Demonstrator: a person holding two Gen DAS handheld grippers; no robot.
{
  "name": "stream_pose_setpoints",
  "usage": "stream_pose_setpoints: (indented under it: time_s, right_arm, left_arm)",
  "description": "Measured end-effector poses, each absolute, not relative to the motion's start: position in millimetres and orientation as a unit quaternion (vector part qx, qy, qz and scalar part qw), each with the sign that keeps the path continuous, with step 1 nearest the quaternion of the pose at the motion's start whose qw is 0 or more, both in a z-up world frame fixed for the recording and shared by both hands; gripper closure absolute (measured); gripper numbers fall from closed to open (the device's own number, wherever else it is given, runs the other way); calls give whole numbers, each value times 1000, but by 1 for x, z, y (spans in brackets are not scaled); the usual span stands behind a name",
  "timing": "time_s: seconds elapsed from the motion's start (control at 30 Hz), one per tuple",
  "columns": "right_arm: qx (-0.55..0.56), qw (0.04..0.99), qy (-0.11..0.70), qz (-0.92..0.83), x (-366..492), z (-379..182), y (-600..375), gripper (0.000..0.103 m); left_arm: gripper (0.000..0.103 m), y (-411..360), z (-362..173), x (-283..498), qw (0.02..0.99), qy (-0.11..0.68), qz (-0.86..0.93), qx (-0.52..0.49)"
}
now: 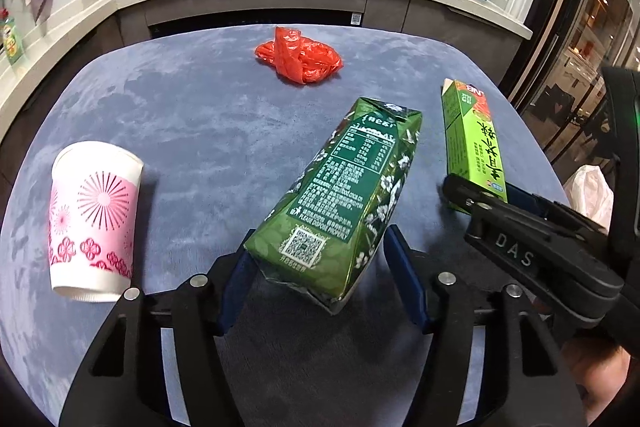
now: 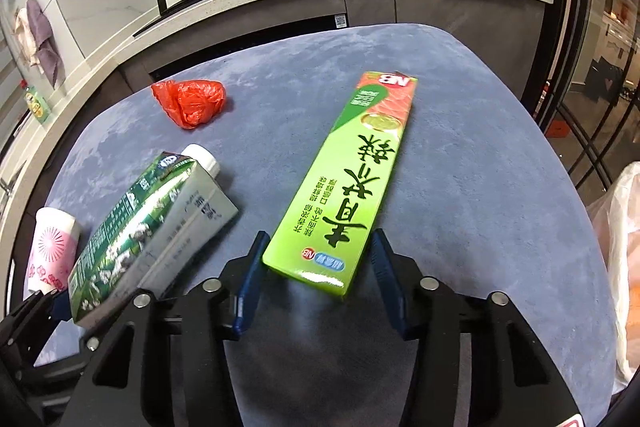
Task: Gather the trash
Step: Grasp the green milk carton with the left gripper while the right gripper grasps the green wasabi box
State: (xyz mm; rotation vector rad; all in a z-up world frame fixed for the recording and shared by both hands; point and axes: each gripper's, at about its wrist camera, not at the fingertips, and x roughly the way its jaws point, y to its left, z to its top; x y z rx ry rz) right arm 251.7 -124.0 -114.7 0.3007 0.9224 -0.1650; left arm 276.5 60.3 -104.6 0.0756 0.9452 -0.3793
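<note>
Dark green drink carton (image 1: 340, 195) lying on blue-grey velvety table (image 1: 192, 115), its base between the left gripper (image 1: 316, 283)'s parted blue fingers, left pad touching, right pad just clear, long bright green cardboard box (image 2: 348, 183) right of that carton, between the right gripper (image 2: 316, 279)'s spread fingers, pink-patterned paper cup (image 1: 94, 221) left of carton, crumpled red plastic bag (image 1: 300, 55) beyond it

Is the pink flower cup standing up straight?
No, the pink flower cup lies tipped over on its side on the blue table, left of the dark green carton.

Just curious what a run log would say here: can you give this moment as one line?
left tongs: around dark green carton, gap one side | right tongs: around light green box, not gripping | red plastic bag, pink-patterned paper cup: untouched
</note>
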Motion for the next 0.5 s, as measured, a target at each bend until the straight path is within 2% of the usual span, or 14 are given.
stream_pose_setpoints:
  time_s: [0.13, 0.5]
  right_arm:
    - [153, 881, 439, -84, 238, -112, -134, 60]
    - [154, 894, 408, -98, 190, -81, -163, 61]
  left_arm:
    - [48, 57, -100, 268, 874, 451, -177, 37]
    - [54, 45, -81, 242, 879, 441, -179, 35]
